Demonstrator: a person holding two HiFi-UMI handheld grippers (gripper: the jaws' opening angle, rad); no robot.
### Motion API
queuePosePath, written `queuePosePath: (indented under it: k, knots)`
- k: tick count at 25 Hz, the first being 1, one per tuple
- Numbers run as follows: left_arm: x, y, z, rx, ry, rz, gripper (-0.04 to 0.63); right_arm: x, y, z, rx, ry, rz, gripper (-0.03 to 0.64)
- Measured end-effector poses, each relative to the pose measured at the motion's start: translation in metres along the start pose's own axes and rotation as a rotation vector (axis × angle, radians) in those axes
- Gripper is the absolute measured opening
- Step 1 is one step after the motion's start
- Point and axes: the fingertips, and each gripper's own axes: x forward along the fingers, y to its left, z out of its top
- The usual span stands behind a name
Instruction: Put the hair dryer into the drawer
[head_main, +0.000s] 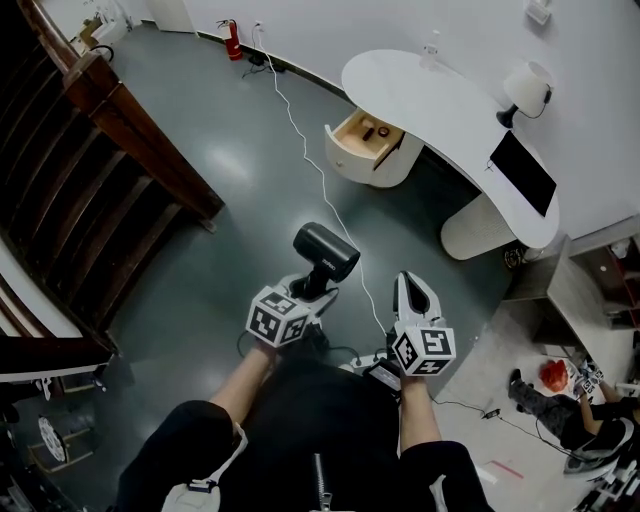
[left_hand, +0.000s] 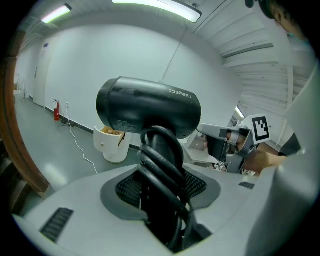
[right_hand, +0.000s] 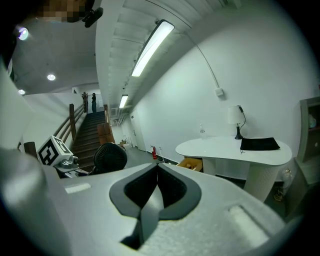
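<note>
The black hair dryer (head_main: 326, 250) is held up over the grey floor, its handle with the cord wrapped round it clamped in my left gripper (head_main: 314, 284). In the left gripper view the hair dryer (left_hand: 148, 106) fills the middle, and the left gripper (left_hand: 161, 175) is shut on its corded handle. My right gripper (head_main: 408, 281) hovers just to the right, shut with nothing in it; its jaws meet in the right gripper (right_hand: 157, 171) view. The drawer (head_main: 368, 135) stands pulled out of the white desk (head_main: 440, 110) ahead, with small items inside. That drawer (left_hand: 112, 138) also shows behind the dryer.
A dark wooden staircase railing (head_main: 120, 130) runs along the left. A white cable (head_main: 310, 150) trails across the floor toward the wall and a fire extinguisher (head_main: 232, 40). On the desk stand a lamp (head_main: 525, 88) and a black pad (head_main: 522, 172). A person (head_main: 570, 405) sits at lower right.
</note>
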Motion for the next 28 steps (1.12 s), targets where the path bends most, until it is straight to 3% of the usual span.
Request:
queuePosePath:
  k: [15, 28]
  knots:
    - [0.005, 0.079, 0.034, 0.025, 0.04, -0.04, 0.199, 0.083, 0.015, 0.021, 0.007, -0.002, -0.048, 0.004]
    - [0.017, 0.095, 0.045, 0.046, 0.06, -0.053, 0.199, 0.095, -0.002, 0.027, 0.019, -0.015, -0.08, 0.005]
